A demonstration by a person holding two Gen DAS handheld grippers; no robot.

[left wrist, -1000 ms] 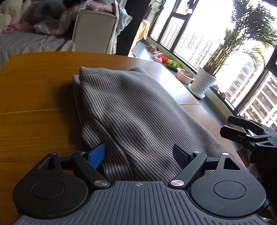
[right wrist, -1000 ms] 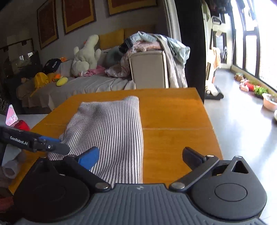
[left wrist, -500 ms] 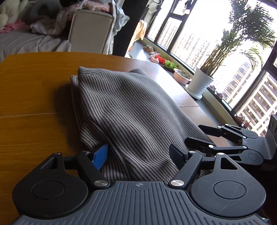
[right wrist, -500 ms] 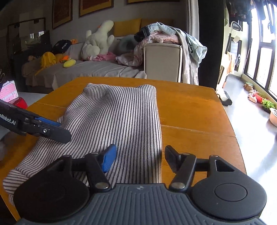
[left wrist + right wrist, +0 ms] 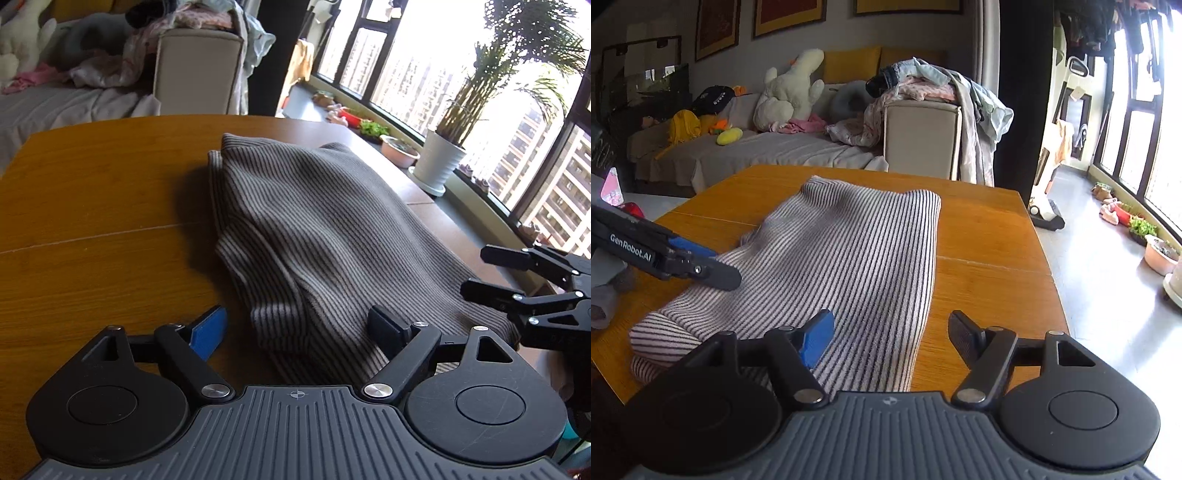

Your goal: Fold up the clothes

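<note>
Striped garment (image 5: 849, 258) amid bare tabletop (image 5: 982, 236).

A wooden table (image 5: 990, 236) carries one folded striped garment (image 5: 849, 258) lying flat.

Daylight pours through tall black-framed windows (image 5: 388, 62) at right, past a potted palm (image 5: 437, 162) on the sill. At far left, a sofa (image 5: 757, 151) holds plush toys beneath framed pictures (image 5: 790, 14); the floor (image 5: 1108, 295) is grey.
</note>
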